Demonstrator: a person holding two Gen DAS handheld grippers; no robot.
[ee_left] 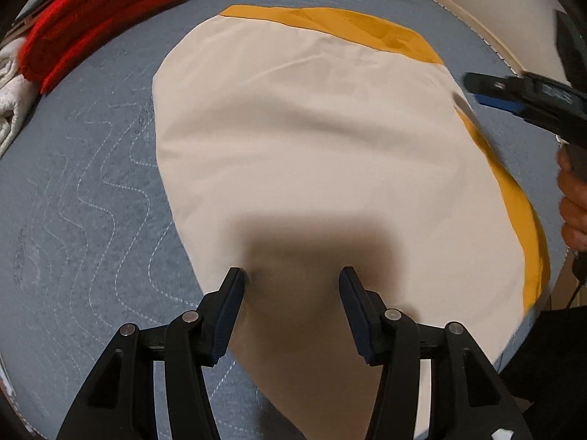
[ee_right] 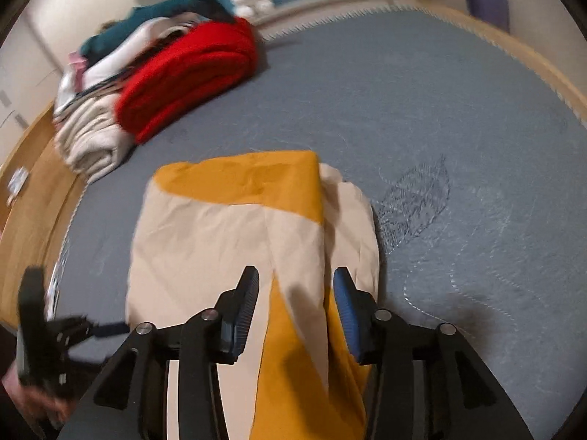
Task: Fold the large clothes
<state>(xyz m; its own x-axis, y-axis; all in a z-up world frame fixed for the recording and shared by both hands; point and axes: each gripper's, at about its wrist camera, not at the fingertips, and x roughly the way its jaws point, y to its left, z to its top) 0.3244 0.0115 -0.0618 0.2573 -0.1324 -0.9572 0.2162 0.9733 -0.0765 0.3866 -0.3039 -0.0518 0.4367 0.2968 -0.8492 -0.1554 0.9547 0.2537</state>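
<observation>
A grey-blue quilted bed carries a cream and mustard garment, folded into a flat panel near the middle of the mattress, its mustard edge showing along the far and right sides. At the bed's far left corner sits a pile of folded clothes, a red blanket beside it. The left claw hovers over the garment's near end, its jaws spread and gripping nothing. The right claw stands spread at the garment's right edge, cloth lying between the jaws, unpinched.
</observation>
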